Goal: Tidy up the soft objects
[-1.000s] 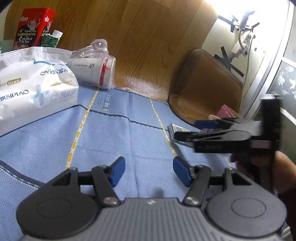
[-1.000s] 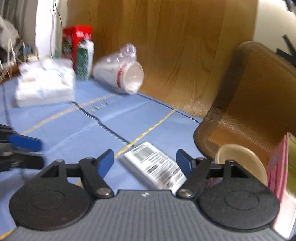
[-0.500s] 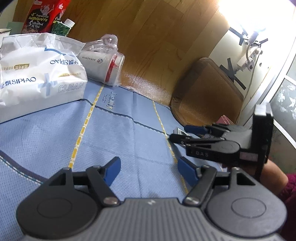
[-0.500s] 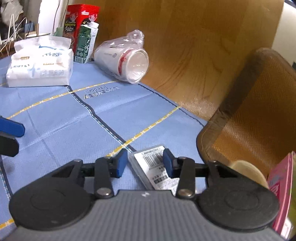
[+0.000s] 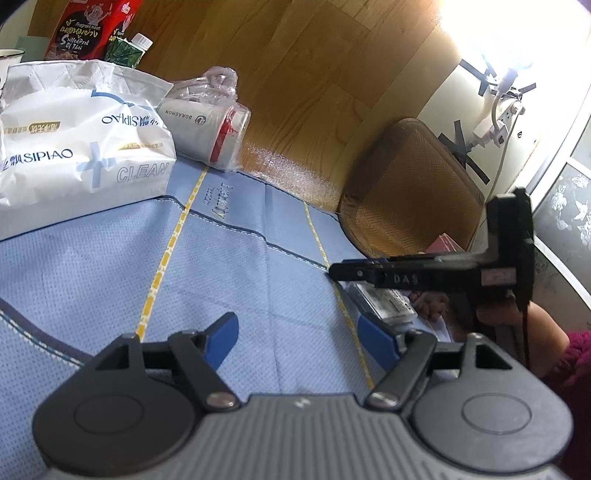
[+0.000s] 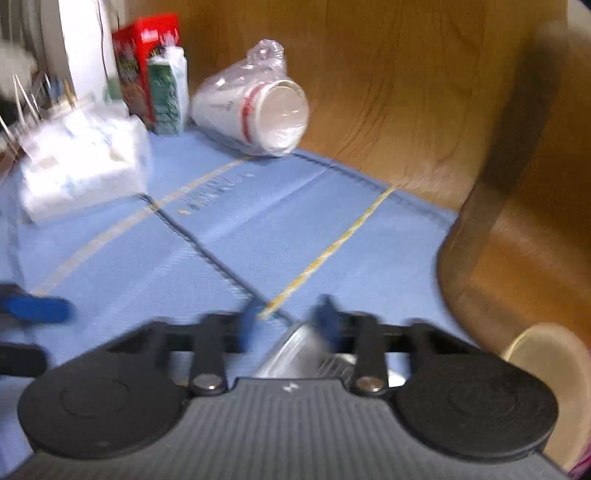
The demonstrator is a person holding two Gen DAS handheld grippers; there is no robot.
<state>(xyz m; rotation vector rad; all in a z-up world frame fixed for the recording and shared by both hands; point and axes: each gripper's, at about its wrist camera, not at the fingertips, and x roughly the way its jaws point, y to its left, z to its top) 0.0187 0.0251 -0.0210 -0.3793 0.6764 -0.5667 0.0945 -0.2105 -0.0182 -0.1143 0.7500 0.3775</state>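
My right tongs (image 6: 288, 325) have just been closing on the small flat packet (image 6: 299, 354) with the barcode label, and it sits between the blue pads now, one end tilted up off the blue cloth (image 6: 258, 229). The right wrist view is blurred, so I cannot tell whether the pads truly press on it; they stand narrow with the packet in the gap. From the left wrist view the same packet (image 5: 384, 301) shows just under my right tongs (image 5: 336, 271), near the cloth's right edge and beside the woven brown chair seat (image 5: 410, 199).

My left tongs (image 5: 295, 338) have just been opening and stand released, nothing between the pads, hovering over bare cloth to the left of the packet.

Farther back on the cloth lies the white tissue pack (image 5: 85, 147), well apart from both tongs. Behind it a sleeve of paper cups in clear plastic (image 5: 207, 122) lies on its side at the cloth's far edge, with a red box (image 5: 88, 29) and a green carton (image 5: 125, 51) beyond.
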